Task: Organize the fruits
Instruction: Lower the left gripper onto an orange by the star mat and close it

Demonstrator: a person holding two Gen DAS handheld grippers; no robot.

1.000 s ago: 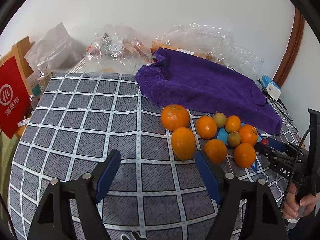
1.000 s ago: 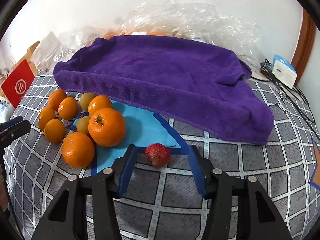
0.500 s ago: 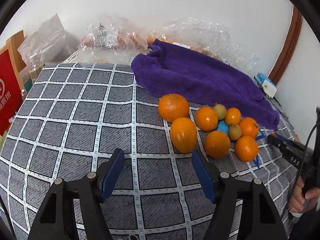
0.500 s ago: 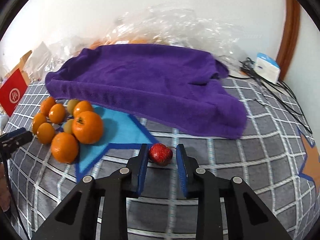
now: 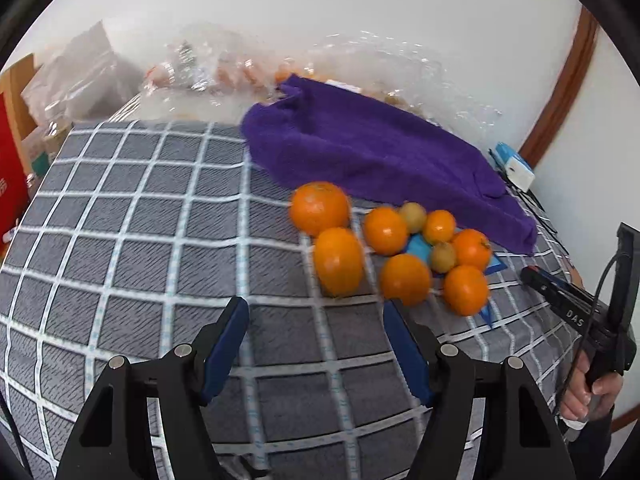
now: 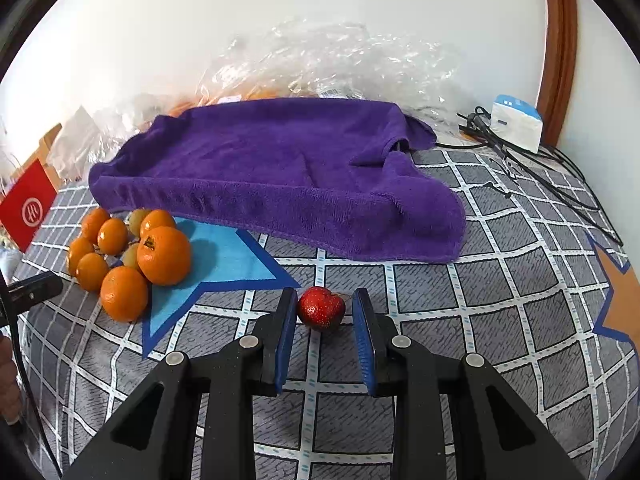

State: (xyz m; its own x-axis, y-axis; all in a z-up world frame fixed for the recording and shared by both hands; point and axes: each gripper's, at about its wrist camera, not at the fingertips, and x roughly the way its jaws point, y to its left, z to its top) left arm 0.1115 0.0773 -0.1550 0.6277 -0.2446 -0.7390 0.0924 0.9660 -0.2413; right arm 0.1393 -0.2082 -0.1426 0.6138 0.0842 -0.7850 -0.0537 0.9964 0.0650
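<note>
While clamped in a person's hand [image 5: 588, 388], right gripper [image 6: 322, 296]: clenched on the strawberry, blue pads against its two sides at the very tips.
Strawberry [image 6: 320, 308]: red, low on the checked cloth [image 6: 480, 300], just off the lower right point of the blue star patch [image 6: 224, 256].
Left gripper [image 5: 315, 308]: released, jaws apart, nothing between them; bare cloth below.
Oranges [image 6: 164, 256]: seven in a tight cluster at 9 o'clock from the strawberry, near but apart from it; the largest sits on the star patch's left part.
Small greenish fruits [image 6: 138, 218]: two, wedged among the oranges, touching them.
Purple towel [image 6: 280, 168]: rumpled, at 12 o'clock beyond the strawberry, its near hem over the star patch's far edge.
White and blue box [image 6: 516, 124]: at 2 o'clock, far corner, with black cables [image 6: 540, 168] trailing beside it.
Clear plastic bags [image 6: 320, 60]: heaped along the wall behind the towel; contents unclear.
Red bag [image 6: 30, 204]: far left, 10 o'clock, off the cloth's edge.
</note>
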